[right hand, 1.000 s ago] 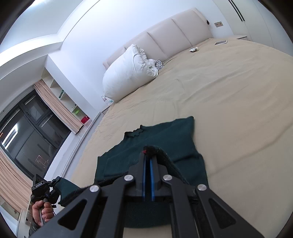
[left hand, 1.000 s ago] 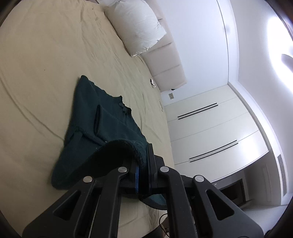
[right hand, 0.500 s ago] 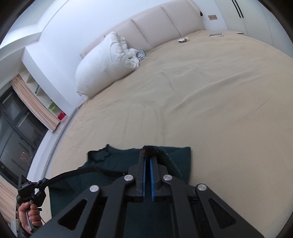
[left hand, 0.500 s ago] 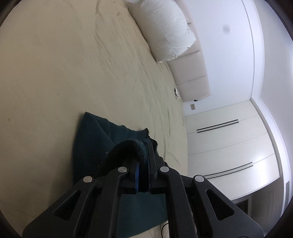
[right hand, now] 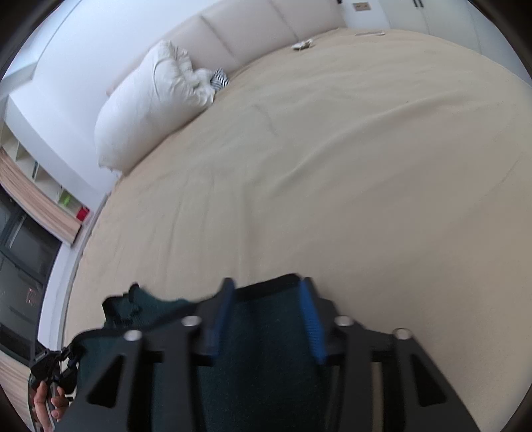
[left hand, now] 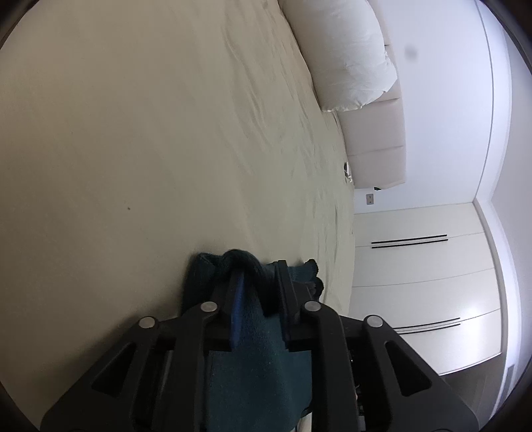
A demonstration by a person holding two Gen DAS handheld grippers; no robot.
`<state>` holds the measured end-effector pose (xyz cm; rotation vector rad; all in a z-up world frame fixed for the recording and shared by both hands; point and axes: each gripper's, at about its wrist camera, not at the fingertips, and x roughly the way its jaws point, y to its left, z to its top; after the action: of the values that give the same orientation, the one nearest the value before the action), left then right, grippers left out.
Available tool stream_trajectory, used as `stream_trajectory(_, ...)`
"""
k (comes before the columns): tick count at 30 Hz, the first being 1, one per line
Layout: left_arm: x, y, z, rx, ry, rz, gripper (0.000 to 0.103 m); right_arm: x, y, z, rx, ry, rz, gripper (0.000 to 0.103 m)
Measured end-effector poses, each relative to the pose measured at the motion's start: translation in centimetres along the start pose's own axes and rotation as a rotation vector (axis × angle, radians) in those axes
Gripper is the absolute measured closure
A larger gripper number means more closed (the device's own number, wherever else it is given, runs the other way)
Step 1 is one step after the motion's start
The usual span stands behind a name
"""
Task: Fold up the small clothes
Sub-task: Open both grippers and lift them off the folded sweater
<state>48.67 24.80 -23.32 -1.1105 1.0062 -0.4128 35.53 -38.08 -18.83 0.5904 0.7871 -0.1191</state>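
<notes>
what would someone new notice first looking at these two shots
The dark green garment lies at the near edge of the wide beige bed, with both black grippers right over it. The right gripper has just been opening and its blue pads stand clear of the cloth, while the left gripper, also just opening, has a bunched fold between its fingers. A big white pillow leans on the padded headboard.

White pillow [left hand: 349, 56] against padded headboard [left hand: 379, 146] — beige bedsheet [left hand: 133, 133], white wardrobe [left hand: 425, 285].
</notes>
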Motion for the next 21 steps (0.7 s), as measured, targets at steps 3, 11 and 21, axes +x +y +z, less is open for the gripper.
stream_trajectory(3,-2.2,-0.3,1.2,-0.004,-0.084,-0.018,0.023,-1.1,-0.4,0.6,0.001,-0.041,-0.021,0.047)
stream_trajectory(11,-4.2,-3.3,0.2,0.128,-0.124,0.068,0.022,-5.8,3.6,-2.2,-0.141,-0.096,0.046,0.047)
stream_trajectory(21,0.5,-4.2,-9.5,0.516,-0.017,0.249,0.022,-4.6,5.6,-10.0,-0.349,0.065,0.011,0.046)
